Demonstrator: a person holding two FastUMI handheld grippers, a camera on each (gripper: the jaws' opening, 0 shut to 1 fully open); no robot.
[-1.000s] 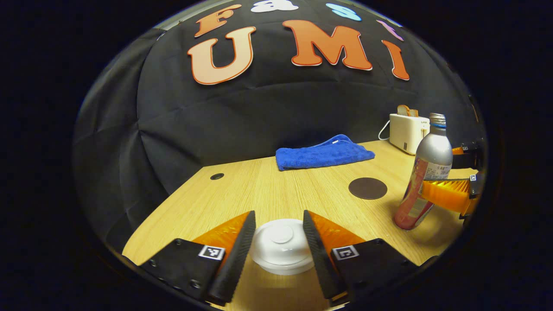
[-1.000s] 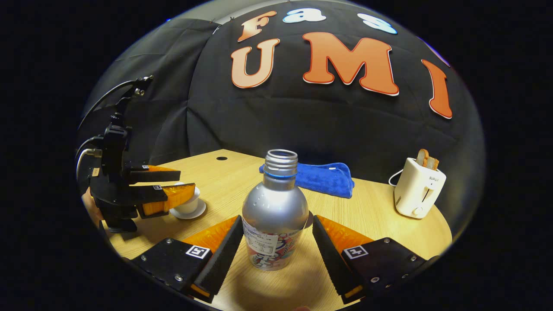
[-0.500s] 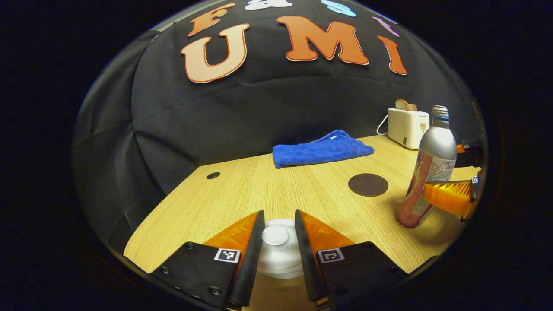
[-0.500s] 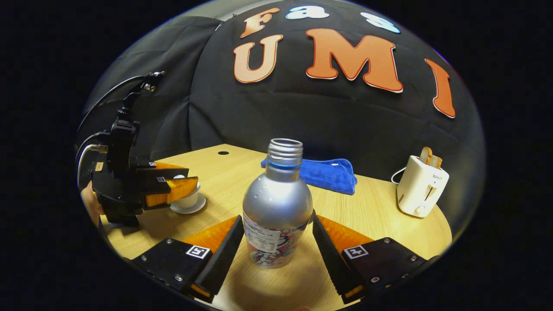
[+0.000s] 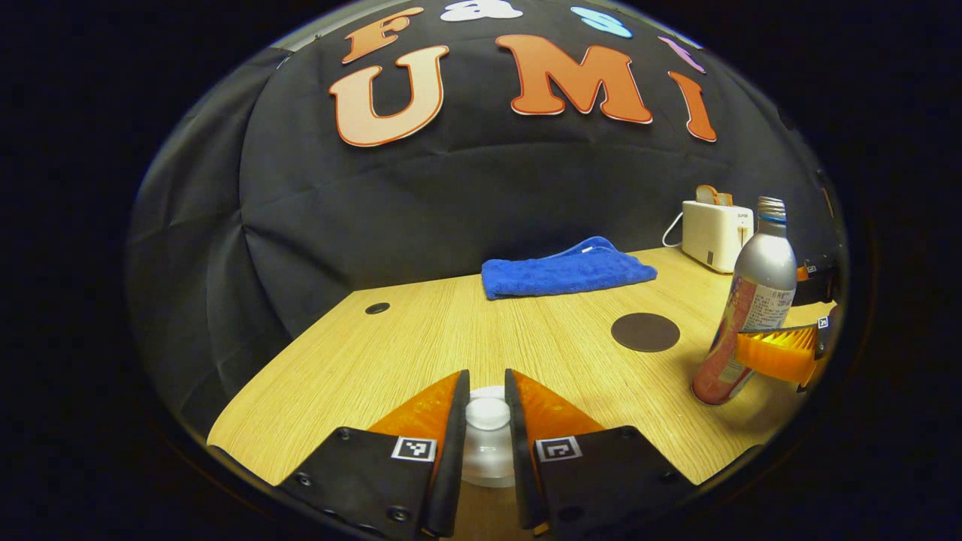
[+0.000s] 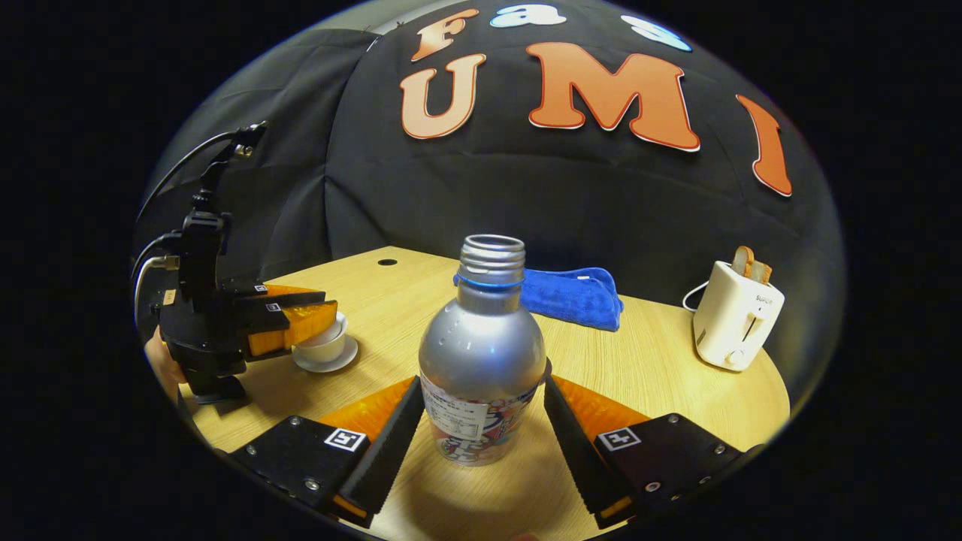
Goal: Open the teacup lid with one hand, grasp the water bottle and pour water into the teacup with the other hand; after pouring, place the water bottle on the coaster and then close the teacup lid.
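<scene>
Table (image 5: pixel 421 338) carries one toaster (image 6: pixel 736 323), one blue towel (image 5: pixel 567 272), one water bottle (image 6: pixel 481 368) — upright between the right gripper's (image 6: pixel 481 421) parted fingers — one coaster (image 5: pixel 645 332), one teacup (image 6: pixel 325 347); left gripper (image 5: pixel 487 421) pinches its lid knob (image 5: pixel 487 413).

teacup (image 6: pixel 325 347) 1 | water bottle (image 6: pixel 481 359) 1 | coaster (image 5: pixel 645 332) 1 | towel (image 5: pixel 565 272) 1 | toaster (image 6: pixel 736 315) 1

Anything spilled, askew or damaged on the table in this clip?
Nothing stands out. The water bottle stands uncapped between the right claw fingers; the coaster is bare; the blue towel and toaster sit undisturbed.
</scene>
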